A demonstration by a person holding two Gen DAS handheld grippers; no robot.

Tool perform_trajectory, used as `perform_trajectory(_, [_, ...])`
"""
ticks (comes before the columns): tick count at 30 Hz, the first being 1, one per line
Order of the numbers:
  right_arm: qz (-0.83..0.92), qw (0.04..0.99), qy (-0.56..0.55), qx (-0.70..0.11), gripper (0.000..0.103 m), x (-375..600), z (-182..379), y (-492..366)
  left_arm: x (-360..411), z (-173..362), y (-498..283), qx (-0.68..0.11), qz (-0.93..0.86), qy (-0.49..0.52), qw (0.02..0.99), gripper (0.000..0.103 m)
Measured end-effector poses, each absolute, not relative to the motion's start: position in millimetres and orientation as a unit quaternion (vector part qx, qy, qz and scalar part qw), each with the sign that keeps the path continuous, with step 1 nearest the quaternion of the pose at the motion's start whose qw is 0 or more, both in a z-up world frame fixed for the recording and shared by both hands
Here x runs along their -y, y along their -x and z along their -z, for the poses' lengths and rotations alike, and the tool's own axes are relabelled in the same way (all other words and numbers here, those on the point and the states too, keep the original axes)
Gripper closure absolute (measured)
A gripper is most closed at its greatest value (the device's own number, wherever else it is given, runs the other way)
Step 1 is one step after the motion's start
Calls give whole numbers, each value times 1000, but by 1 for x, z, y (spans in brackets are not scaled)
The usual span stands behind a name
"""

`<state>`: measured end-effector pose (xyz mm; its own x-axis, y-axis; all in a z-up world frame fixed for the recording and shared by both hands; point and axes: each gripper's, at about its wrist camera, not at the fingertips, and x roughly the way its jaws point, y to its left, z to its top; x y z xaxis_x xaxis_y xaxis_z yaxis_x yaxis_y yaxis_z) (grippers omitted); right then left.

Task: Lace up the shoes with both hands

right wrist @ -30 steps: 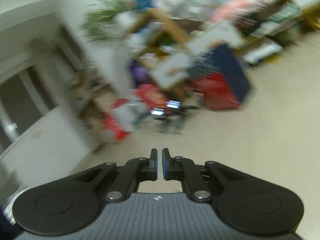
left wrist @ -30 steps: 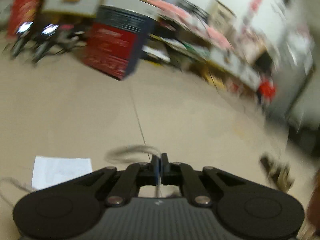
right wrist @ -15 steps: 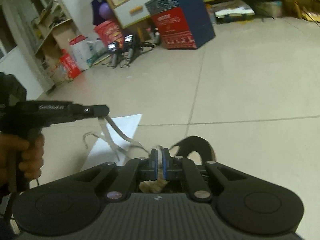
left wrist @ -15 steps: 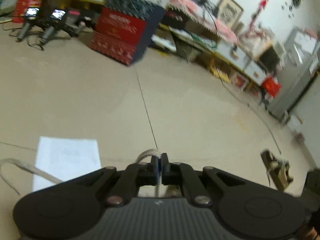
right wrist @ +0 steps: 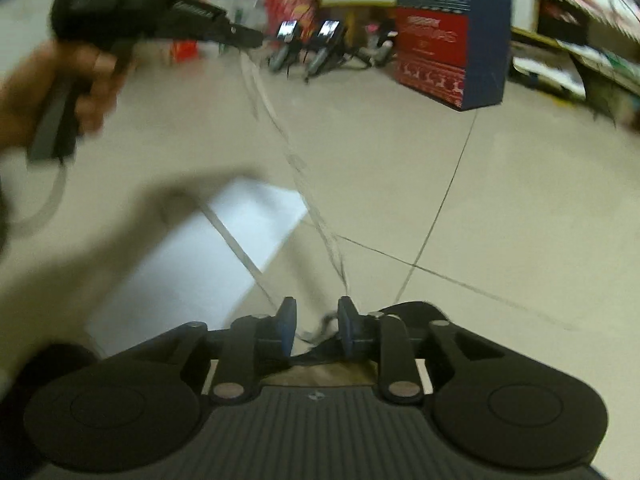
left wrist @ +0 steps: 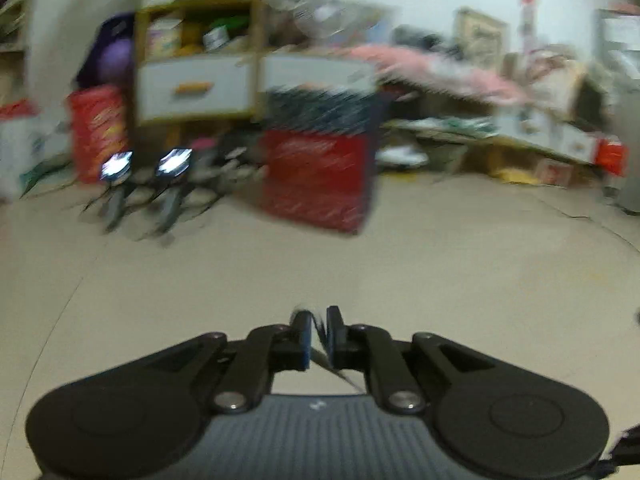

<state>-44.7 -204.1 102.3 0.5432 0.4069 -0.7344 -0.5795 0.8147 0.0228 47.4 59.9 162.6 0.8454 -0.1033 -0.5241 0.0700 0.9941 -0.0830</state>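
In the left wrist view my left gripper [left wrist: 318, 330] has its jaws opening a narrow way. A thin blurred lace strand [left wrist: 322, 336] still runs through the gap. The right wrist view shows that gripper [right wrist: 256, 40] up at the left, held by a person's hand [right wrist: 40, 92]. The pale lace [right wrist: 288, 148] stretches straight from its tip down to the shoe. My right gripper [right wrist: 318, 320] hangs just over the shoe [right wrist: 320, 376] with its jaws opening. A bit of lace lies loose between its pads. Most of the shoe is hidden under the gripper.
A white paper sheet [right wrist: 224, 248] lies on the tiled floor left of the shoe. A red and blue box [right wrist: 448, 40] stands farther off. Two devices with lit screens [left wrist: 148, 168] lie beside it. Shelves with drawers [left wrist: 200, 84] and clutter line the wall.
My right gripper has come down close over the shoe and let its jaws part off the lace. The left gripper has swung up, pulling the lace taut, and its jaws have parted slightly.
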Motion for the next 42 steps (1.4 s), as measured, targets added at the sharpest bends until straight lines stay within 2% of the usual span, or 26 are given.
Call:
perform_trajectory(2, [-293, 860, 140, -393, 78, 199, -100, 44, -76, -151, -46, -291, 36, 62, 954, 95])
perform_trajectory(6, [-287, 862, 179, -377, 81, 196, -106, 47, -84, -138, -35, -296, 20, 59, 953, 95])
perform_trajectory(9, [-271, 887, 108, -358, 79, 218, -122, 48, -86, -149, -26, -270, 29, 60, 960, 95])
perform_trajectory(12, [-258, 889, 51, -376, 79, 241, -116, 47, -89, -165, -23, -247, 51, 79, 964, 95])
perform_trajectory(17, [-247, 887, 45, -387, 79, 253, -107, 54, -82, -201, -12, -212, 88, 108, 967, 96])
perform_trajectory(19, [-240, 893, 21, -379, 83, 259, -109, 57, -78, -218, -2, -185, 109, 119, 969, 96])
perform_trajectory(23, [-240, 896, 56, -370, 86, 246, -103, 63, -67, -241, 8, -144, 123, 107, 976, 95])
perform_trajectory(29, [-217, 901, 135, -352, 86, 224, -94, 67, -57, -252, 12, -128, 133, 111, 977, 95])
perform_trajectory(31, [-217, 900, 155, -345, 90, 218, -90, 66, -56, -255, 16, -117, 125, 117, 978, 97])
perform_trajectory(32, [-216, 901, 158, -342, 90, 216, -90, 65, -55, -258, 20, -106, 117, 115, 981, 97])
perform_trajectory(34, [-210, 906, 149, -336, 100, 218, -92, 65, -55, -263, 27, -82, 107, 104, 985, 98])
perform_trajectory(39, [-195, 924, 113, -310, 100, 226, -100, 70, -67, -258, 30, -83, 81, 111, 987, 98])
perform_trajectory(42, [-198, 929, 109, -292, 100, 223, -101, 72, -68, -245, 37, -96, 45, 73, 992, 97])
